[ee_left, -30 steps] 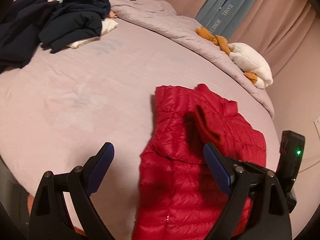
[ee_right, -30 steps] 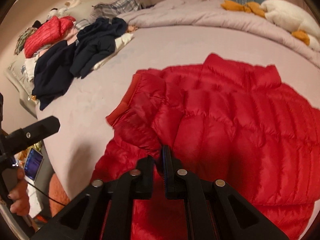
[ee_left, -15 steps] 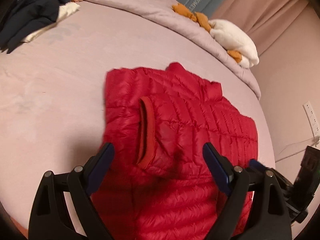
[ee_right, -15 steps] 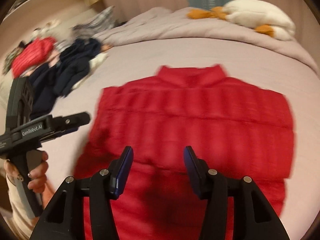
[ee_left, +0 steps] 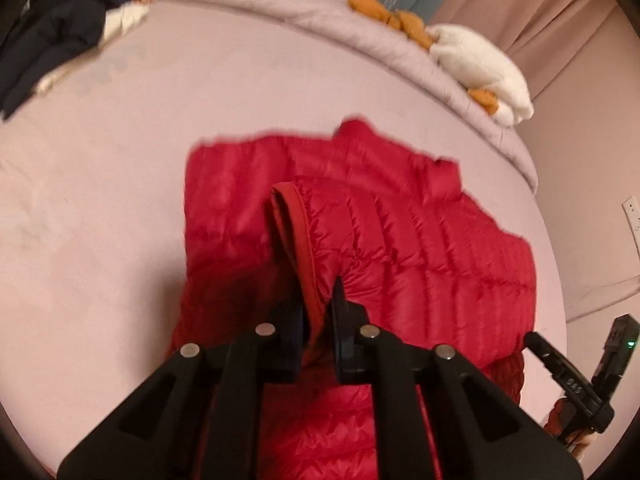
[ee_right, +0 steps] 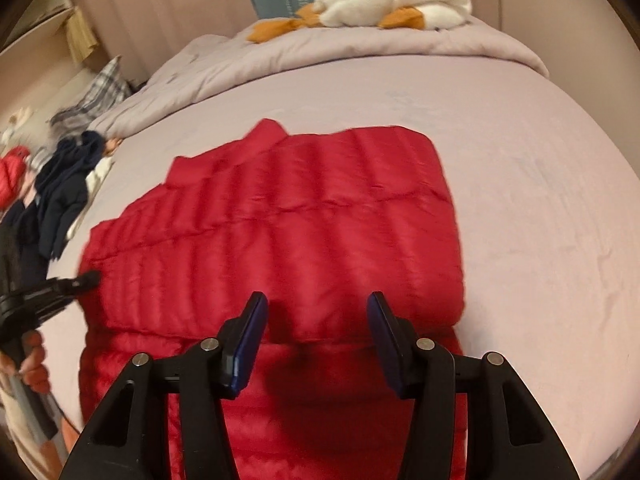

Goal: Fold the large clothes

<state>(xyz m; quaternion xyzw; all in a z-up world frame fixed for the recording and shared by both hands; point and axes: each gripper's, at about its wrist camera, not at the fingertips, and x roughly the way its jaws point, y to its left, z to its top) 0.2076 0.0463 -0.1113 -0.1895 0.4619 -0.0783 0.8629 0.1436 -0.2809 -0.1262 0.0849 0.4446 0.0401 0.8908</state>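
Note:
A red quilted down jacket lies on the pale bed, partly folded; it also shows in the right wrist view. My left gripper is shut on the jacket's sleeve cuff, which stands up from the jacket between the fingers. My right gripper is open and empty, just above the jacket's folded lower part. The right gripper also shows at the lower right edge of the left wrist view. The left gripper shows at the left edge of the right wrist view.
A pile of dark navy clothes lies at the far left of the bed. A white and orange plush toy rests on the bunched duvet at the head. A plaid pillow lies far left.
My left gripper has closed on the sleeve cuff and lifted it. My right gripper has let go of the jacket, opened and moved right along it.

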